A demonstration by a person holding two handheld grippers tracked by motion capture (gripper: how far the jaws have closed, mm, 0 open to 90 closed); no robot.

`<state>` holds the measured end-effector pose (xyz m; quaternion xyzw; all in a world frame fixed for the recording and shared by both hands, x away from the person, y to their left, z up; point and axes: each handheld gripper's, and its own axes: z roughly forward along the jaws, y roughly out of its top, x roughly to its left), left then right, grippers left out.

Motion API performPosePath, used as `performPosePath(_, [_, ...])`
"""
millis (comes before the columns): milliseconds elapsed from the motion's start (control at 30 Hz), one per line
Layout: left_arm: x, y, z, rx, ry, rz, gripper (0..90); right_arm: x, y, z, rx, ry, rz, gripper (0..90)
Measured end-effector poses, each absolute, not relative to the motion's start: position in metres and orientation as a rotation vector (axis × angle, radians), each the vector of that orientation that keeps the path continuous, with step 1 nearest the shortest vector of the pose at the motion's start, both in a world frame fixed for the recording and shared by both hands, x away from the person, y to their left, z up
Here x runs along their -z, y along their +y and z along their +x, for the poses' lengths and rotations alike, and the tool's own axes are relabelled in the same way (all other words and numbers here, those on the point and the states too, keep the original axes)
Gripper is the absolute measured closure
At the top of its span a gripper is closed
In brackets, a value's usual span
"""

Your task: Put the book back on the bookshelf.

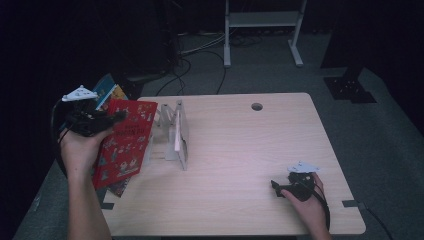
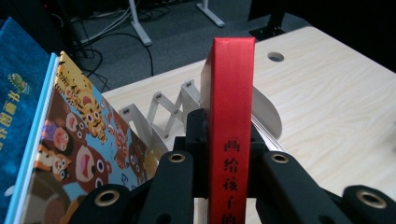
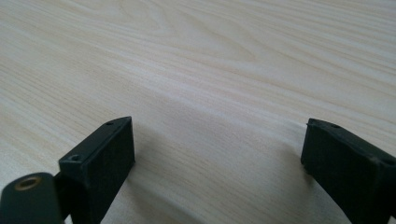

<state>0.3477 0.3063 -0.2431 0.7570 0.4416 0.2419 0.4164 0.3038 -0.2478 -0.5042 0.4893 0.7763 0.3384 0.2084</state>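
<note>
At the left edge of the light wooden table (image 1: 240, 150), we hold a red book (image 1: 125, 142) in our left gripper (image 1: 107, 119), its jaws clamped tight on the volume. The book hangs over the table's left rim, tilted, its illustrated cover turned up toward the high camera. In the left gripper view the red spine, printed with dark characters, rises straight up between the two black jaws, which press on it from either side.

Just beside the held volume lean two more picture books: one with cartoon animals on its cover (image 2: 88, 154) and a blue one (image 2: 21, 93) farther out. Behind the spine in the same view stands a pale metal expanding book rack (image 2: 173, 105), seen from above as upright plates (image 1: 177, 132) on the table's left half, right next to the red book.

Well apart, near the table's front right corner, our right gripper (image 1: 280, 189) rests low on the bare wood. Its jaws stand wide apart and hold nothing; between them shows bare wood grain (image 3: 219, 154).
</note>
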Motion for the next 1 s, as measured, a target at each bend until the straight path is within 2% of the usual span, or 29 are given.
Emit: performPosePath(1000, [0.276,0.288,0.419,-0.697,1.195,1.745,79.6,0.504,-0.249,0.306,-0.942,2.158,1.362,8.8])
